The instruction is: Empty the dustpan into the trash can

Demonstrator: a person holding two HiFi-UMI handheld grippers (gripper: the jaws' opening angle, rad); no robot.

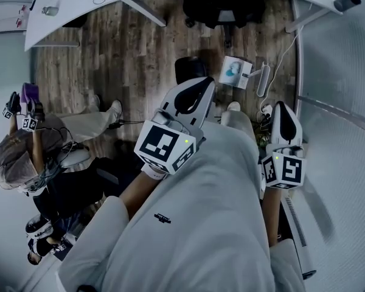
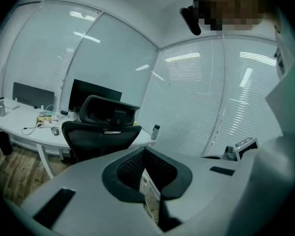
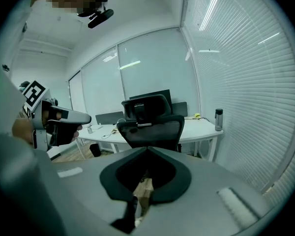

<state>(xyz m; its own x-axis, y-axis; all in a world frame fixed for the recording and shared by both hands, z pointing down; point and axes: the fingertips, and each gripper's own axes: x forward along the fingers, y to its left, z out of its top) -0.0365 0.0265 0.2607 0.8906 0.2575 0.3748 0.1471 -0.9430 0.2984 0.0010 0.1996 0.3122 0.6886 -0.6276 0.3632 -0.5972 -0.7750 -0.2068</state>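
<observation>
Trash can first: I take it to be the small square, white-lined box standing on the wood floor in front of me in the head view. It is near the foot of the black office chair and just beside a long white strip with a cable. I cannot tell what is inside it, and I cannot pick out the dustpan in any view.

My left gripper is closed. Its 2 fingers meet at the tips, and nothing sits between the dark pads; only a sliver of floor shows through the gap behind them. My right gripper is the same, with tips touching and pads bare, holding nothing. Both are held out over my grey clothing and tilted a little downward. They point toward the chair, and the box is on the floor between and beyond them, well apart from both.

From both gripper views the chair stands pushed up to a curved white desk. A bottle stands upright on the desk near its end, and a dark monitor is behind the chair. Closed blinds cover the glass wall on my right.

At the left of the head view, another person sits on the floor, holding up 2 grippers of their own.
</observation>
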